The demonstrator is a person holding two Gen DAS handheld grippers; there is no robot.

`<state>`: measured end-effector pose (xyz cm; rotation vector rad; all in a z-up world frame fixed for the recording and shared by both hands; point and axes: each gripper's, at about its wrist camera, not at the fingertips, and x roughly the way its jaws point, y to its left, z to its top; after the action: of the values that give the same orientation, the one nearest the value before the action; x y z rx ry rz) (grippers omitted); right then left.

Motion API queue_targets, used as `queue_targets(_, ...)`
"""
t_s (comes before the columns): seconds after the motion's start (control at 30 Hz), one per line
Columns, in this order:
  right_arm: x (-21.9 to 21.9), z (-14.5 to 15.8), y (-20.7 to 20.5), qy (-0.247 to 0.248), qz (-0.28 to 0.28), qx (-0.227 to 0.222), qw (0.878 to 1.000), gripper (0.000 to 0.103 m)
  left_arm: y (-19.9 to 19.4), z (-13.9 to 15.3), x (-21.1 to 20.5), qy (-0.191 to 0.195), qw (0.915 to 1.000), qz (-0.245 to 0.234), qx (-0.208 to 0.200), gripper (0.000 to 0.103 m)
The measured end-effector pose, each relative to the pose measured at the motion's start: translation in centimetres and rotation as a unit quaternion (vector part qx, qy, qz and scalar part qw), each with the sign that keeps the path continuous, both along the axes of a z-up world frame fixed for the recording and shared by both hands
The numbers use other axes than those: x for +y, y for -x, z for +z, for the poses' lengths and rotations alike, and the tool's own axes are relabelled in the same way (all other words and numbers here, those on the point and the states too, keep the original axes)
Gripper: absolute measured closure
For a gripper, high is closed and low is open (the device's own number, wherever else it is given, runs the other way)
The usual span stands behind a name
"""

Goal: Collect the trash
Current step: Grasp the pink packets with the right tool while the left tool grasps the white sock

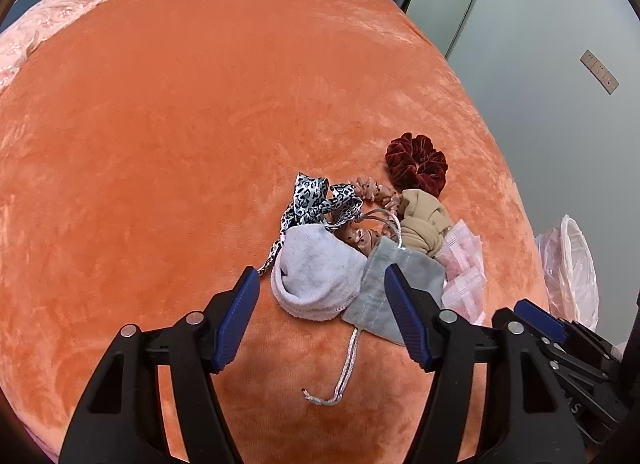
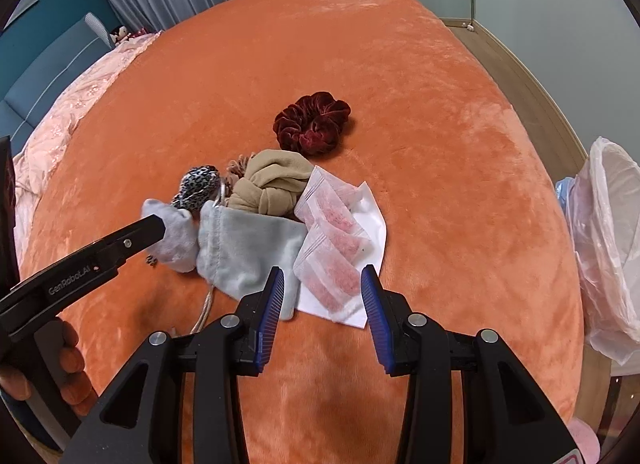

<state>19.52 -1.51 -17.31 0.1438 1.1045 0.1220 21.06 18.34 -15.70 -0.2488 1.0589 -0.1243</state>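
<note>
A heap of small items lies on the orange bed cover (image 1: 180,123). White sachets with pink filling (image 2: 334,240) lie on a white sheet at the heap's right edge; they also show in the left wrist view (image 1: 462,264). My right gripper (image 2: 322,284) is open, its jaws on either side of the nearest sachet, just above it. My left gripper (image 1: 320,284) is open over a pale lilac sock (image 1: 316,270) and a grey drawstring pouch (image 1: 384,292), holding nothing. Its arm shows in the right wrist view (image 2: 132,242).
A dark red velvet scrunchie (image 2: 312,123), a knotted beige cloth (image 2: 268,183), a leopard-print ribbon (image 1: 312,199) and small pink scrunchies (image 1: 372,189) belong to the heap. A bin with a translucent liner (image 2: 608,248) stands beside the bed on the right. A pink quilt (image 2: 68,111) lies far left.
</note>
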Motion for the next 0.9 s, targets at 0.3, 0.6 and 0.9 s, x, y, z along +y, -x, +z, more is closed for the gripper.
queue_targets(0.3, 0.2, -3.4, -2.4, -0.004, 0.001, 0.033, 0.999, 0.072, -1.1, -1.7, 0.4, 0.032, 0.9993, -0.004, 0.019, 0.074)
queue_targets(0.6, 0.5, -2.1, -1.6, 0.000, 0.022, 0.009, 1.000, 0.099, -0.5, -0.4, 0.7, 0.038, 0.9992, 0.002, 0.010, 0.090)
queue_targets(0.9, -1.4, 6.7, 0.1, -0.029, 0.010, -0.087, 0.996, 0.099, 1.0, 5.9, -1.0, 0.040, 0.9983, -0.007, -0.042, 0.091)
